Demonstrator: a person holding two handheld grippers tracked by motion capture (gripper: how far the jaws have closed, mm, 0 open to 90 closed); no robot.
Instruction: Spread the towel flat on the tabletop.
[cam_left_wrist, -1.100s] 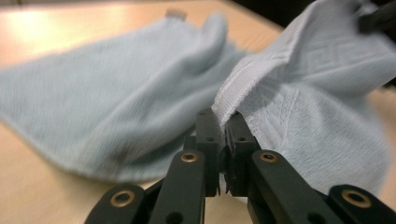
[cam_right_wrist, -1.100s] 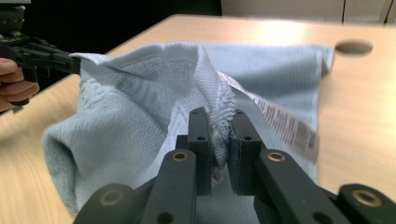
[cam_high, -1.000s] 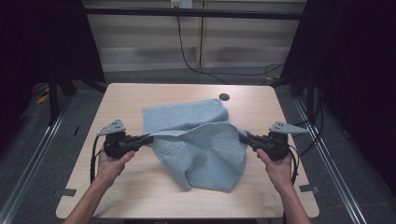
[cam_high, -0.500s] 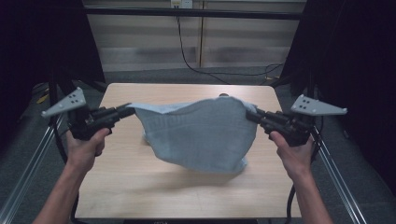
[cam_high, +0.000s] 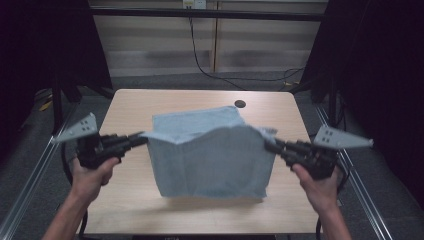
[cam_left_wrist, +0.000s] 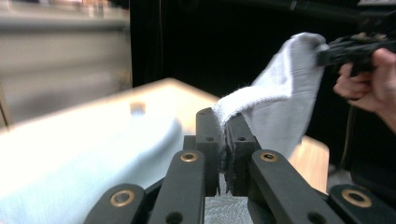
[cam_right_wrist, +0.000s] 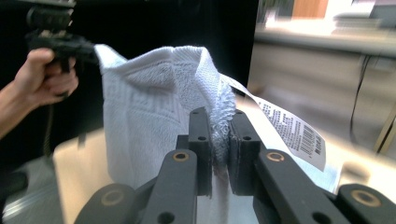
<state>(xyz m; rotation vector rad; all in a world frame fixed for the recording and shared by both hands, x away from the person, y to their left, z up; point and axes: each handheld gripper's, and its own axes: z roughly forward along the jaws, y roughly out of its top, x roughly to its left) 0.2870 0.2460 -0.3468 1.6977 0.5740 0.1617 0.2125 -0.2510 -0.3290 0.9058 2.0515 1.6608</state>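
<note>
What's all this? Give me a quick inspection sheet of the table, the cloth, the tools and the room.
Surface: light wooden table, round dark hole near the far edge.
Job's things: pale blue towel stretched between both tools, lower edge hanging; white printed label at one corner.
Clutter: nothing seen.
Grippers: left hand-held gripper and right hand-held gripper each shut on a towel corner.
Cables: black cable on the floor behind.
Surroundings: dark curtains, grey floor.

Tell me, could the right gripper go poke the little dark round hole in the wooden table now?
Probably not yet. The right gripper is shut on a corner of the light blue terry towel; the dark round hole lies bare beyond it, but reaching would drag the towel.
</note>
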